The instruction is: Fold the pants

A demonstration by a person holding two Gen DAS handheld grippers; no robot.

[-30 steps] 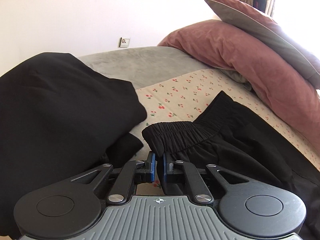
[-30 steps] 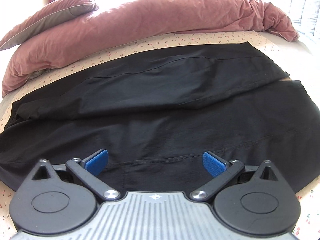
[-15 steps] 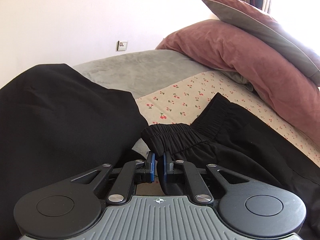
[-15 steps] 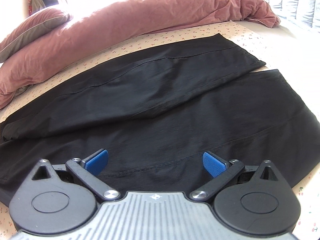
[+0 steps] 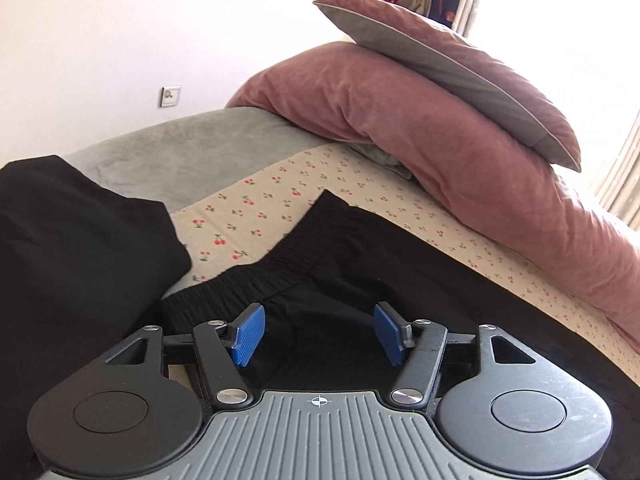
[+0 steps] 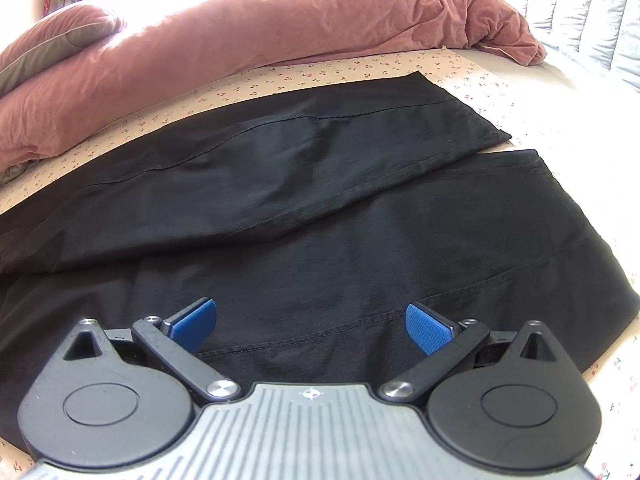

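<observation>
The left gripper (image 5: 319, 334) has just been opening; its blue pads stand apart above the black elastic-waisted pants (image 5: 360, 264), gripping nothing. The right gripper (image 6: 311, 325) hangs wide open, empty, over the pants' legs, spread flat on the cherry-print sheet (image 6: 460, 68) beside a pink duvet (image 6: 280, 24)

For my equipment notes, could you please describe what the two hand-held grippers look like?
The left hand-held gripper and right hand-held gripper look alike: black linkage arms with silver pivot screws, round black discs at each side, a ribbed grey body with a small crosshair mark, and textured blue pads on the fingers.
</observation>
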